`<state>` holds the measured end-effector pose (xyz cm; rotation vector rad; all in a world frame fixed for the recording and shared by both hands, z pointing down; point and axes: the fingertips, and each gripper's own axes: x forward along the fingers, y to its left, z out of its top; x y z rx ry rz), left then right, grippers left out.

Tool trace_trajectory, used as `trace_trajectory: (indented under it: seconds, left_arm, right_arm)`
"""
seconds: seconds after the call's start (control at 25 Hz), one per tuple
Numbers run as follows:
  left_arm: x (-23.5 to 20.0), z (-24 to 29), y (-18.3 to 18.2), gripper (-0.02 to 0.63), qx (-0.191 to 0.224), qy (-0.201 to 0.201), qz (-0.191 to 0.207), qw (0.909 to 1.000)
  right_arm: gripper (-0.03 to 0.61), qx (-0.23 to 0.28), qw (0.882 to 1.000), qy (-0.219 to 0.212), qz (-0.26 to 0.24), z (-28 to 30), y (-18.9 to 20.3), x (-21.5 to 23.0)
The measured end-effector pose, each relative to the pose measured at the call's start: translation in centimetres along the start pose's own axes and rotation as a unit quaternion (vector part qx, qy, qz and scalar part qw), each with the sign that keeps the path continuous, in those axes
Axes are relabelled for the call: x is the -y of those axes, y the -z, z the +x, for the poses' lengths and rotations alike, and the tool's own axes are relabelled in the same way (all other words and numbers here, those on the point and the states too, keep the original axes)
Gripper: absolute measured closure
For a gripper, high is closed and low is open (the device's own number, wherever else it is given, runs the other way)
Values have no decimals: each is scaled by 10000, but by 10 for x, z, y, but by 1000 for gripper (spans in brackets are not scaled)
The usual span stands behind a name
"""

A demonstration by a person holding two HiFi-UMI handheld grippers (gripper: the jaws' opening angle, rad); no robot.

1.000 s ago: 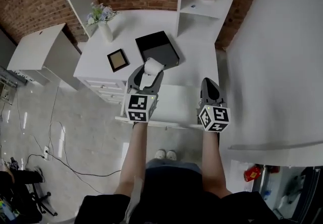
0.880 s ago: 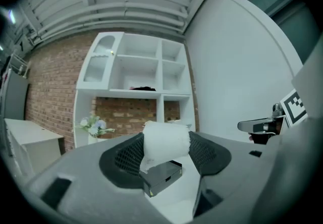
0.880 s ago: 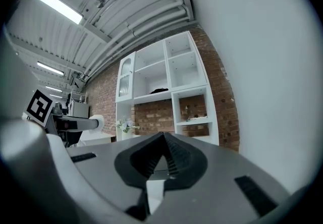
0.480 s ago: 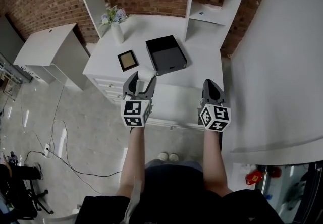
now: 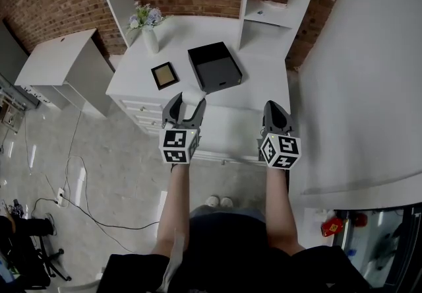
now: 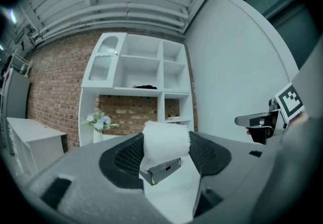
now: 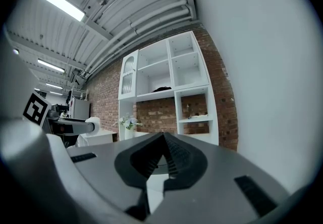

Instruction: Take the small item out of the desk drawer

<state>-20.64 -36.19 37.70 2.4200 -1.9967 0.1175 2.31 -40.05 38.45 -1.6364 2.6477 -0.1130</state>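
Note:
A small white cloth-wrapped roll (image 6: 165, 141) sits between the jaws of my left gripper (image 5: 184, 104), which is shut on it. In the head view the roll (image 5: 192, 96) hangs above the front of the white desk (image 5: 264, 80), over its pulled-out drawer (image 5: 224, 136). My right gripper (image 5: 274, 108) is level with the left one, above the drawer's right side. Its jaws meet with nothing between them in the right gripper view (image 7: 162, 143).
A black open box (image 5: 214, 66), a small picture frame (image 5: 164, 75) and a vase of flowers (image 5: 148, 26) stand on the desk. White shelves (image 5: 264, 8) rise behind it against a brick wall. A low white cabinet (image 5: 59, 64) is at the left, a white wall (image 5: 356, 74) at the right.
My left gripper with the roll has dropped lower and drawn back a little from the black box. The right gripper has hardly moved.

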Motion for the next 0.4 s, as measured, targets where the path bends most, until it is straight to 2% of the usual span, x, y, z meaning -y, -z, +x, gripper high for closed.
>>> trace_trajectory:
  seconds: [0.4]
  left_arm:
    - [2,-1,4,345,-56,8,-12,10000]
  right_arm:
    - [581,-14,10000,-18,9,-1,2,-1]
